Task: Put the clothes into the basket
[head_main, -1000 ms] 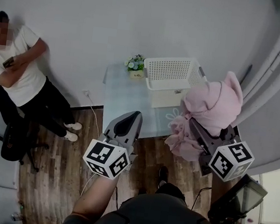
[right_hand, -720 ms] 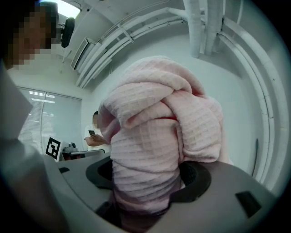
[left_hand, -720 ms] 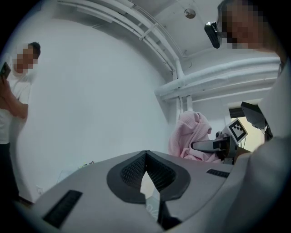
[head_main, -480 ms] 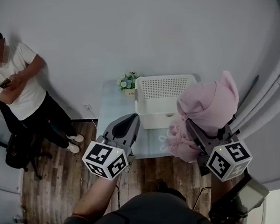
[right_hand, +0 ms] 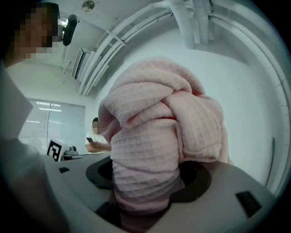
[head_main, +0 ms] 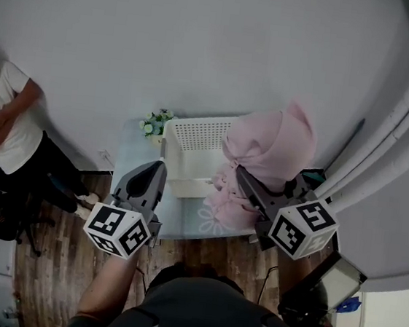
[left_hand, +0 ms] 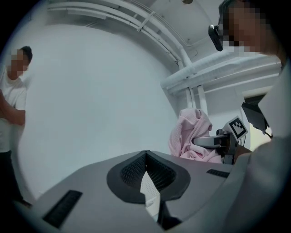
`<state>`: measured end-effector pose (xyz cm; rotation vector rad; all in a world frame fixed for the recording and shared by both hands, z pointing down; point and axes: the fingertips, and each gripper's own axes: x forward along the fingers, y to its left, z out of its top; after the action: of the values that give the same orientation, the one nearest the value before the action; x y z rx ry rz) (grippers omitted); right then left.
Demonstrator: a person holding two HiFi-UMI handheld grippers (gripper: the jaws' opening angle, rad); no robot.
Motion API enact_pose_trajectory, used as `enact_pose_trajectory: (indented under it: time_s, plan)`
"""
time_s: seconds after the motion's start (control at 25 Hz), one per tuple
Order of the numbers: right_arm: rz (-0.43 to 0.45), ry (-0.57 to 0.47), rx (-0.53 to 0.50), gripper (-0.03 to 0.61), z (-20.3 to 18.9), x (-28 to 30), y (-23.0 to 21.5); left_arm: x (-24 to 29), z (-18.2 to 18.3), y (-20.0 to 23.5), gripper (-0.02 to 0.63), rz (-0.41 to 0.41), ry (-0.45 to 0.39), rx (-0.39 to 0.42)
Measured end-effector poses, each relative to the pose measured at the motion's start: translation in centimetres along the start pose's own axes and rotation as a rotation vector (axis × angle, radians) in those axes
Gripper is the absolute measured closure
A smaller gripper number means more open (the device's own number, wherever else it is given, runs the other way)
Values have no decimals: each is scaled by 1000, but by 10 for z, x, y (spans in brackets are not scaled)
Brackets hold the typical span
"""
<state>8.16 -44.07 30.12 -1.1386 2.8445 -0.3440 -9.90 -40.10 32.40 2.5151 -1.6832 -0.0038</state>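
Okay, right gripper (head_main: 246, 181) is clamped on the pink garment (head_main: 268, 148): in the right gripper view the waffle-knit bundle (right_hand: 154, 132) sits squeezed between the jaws and blocks most of what lies ahead. From the head view the garment hangs in the air over the right part of the pale table (head_main: 183, 219), and it hides the right end of the white basket (head_main: 197, 132), so I can't tell whether it's over the rim or just beside it. Left gripper (head_main: 149, 177) is up over the table's left side, near the basket, jaws pressed together with nothing gripped. A small flower pot (head_main: 155, 124) stands on the table just left of the basket. Off to the left a bystander (head_main: 3, 125) leans by the wall with a black office chair (head_main: 4, 217) beside them, well apart from the table.
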Motion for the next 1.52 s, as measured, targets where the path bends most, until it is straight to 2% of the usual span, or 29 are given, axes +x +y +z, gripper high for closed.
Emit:
enact_pose_trajectory:
  time_s: [0.12, 0.28, 0.52, 0.64, 0.92, 1.12, 1.28, 1.52]
  plan:
    - [-16, -1, 6, 265, 6, 14, -18, 23, 4, 5, 604, -15, -15, -6]
    - [-19, 14, 7, 264, 1, 42, -20, 35, -2, 29, 604, -13, -8, -18]
    - [-17, 11, 22, 264, 17, 129, -12, 64, 16, 109, 604, -14, -26, -33]
    - [-40, 13, 58, 264, 10, 148, -19, 75, 14, 125, 604, -14, -27, -27]
    - [-80, 45, 239, 264, -25, 165, -39, 89, 4, 124, 604, -2, -9, 40]
    - [-230, 130, 419, 264, -78, 202, -73, 113, -21, 154, 604, -27, 31, 0]
    - [-290, 157, 599, 264, -116, 216, -88, 124, -37, 168, 604, -26, 53, -43]
    - [-398, 187, 741, 264, -162, 221, -105, 134, -53, 179, 604, -33, 85, -42]
